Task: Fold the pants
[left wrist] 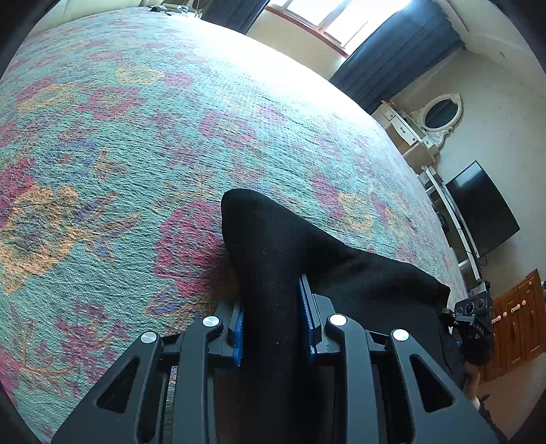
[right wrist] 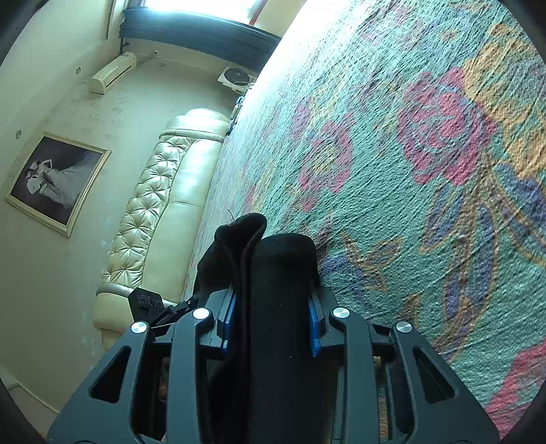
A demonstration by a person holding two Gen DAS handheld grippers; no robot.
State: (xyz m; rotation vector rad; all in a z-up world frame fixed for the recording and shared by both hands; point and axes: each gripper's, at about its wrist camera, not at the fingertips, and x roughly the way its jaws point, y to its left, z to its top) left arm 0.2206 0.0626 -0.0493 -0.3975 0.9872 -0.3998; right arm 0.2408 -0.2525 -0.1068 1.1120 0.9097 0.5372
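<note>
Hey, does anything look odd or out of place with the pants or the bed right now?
Nothing stands out. The black pants are bunched between the pads of each hand-held gripper, left and right, over the floral bedspread.

Floral bedspread [left wrist: 136, 143] fills most of both views: teal ground, pink and orange blooms. Left wrist view: window [left wrist: 327, 17] at 12 o'clock, dark curtain [left wrist: 396, 58] at 1, oval mirror [left wrist: 441, 112] at 2, TV [left wrist: 481, 211] at 3, wooden cabinet [left wrist: 518, 324] at 4. Right wrist view: framed picture [right wrist: 56, 181] at 9, tufted cream headboard [right wrist: 160, 205] beside it, air conditioner [right wrist: 112, 73] at 10.
</note>
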